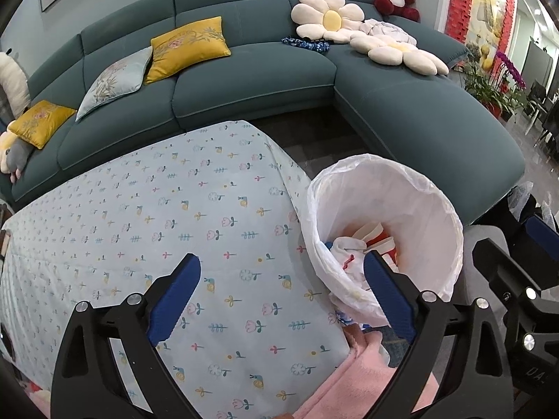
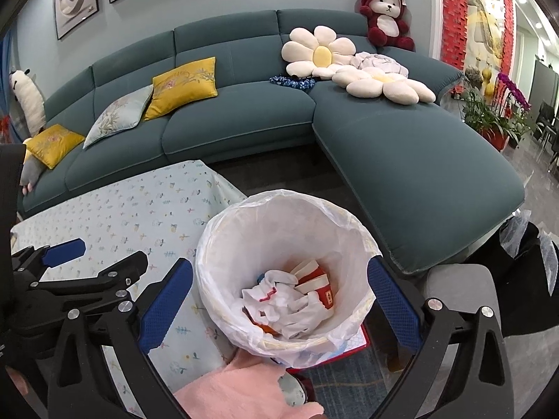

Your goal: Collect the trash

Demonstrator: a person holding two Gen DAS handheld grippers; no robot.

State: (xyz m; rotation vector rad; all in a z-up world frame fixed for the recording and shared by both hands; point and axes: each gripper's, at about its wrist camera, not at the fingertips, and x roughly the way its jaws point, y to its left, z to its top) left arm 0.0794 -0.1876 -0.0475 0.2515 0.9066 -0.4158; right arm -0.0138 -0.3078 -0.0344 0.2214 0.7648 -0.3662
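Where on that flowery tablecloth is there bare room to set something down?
Nearly all of the tablecloth is bare, from the edge facing the sofa down to the left gripper. It gets crowded at the corner beside the lined trash bin, already holding crumpled trash, with pink cloth heaped below it.
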